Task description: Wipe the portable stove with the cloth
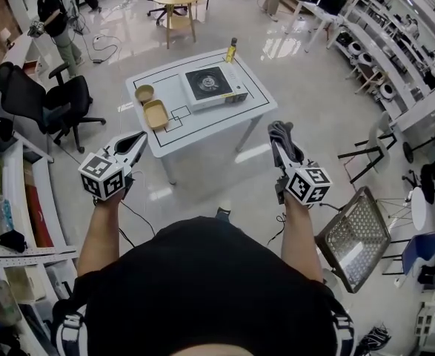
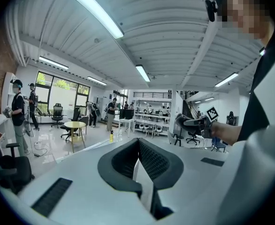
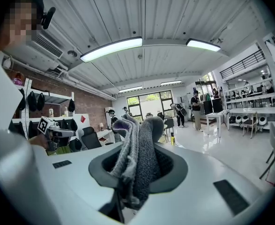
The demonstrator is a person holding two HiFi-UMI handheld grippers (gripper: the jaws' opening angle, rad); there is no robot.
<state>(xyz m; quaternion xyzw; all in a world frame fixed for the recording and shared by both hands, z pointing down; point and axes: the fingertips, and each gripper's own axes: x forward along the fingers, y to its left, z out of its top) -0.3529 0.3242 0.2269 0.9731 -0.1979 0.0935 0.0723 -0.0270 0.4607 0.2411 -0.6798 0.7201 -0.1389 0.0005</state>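
Grey cloth (image 3: 136, 156), bunched, sits clamped in the right gripper (image 1: 280, 141) while the left gripper (image 1: 137, 141) is closed on nothing, both well short of the table (image 1: 202, 128), where the portable stove (image 1: 211, 84) stands toward the far right corner, so any wiping needs that clamp firm.

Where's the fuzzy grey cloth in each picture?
Head view: right of middle, the cloth sticks out of the right gripper.
Left gripper view: small, at the right.
Right gripper view: big, centre, pinched between the jaws.
Shared landmark: the yellow bottle.
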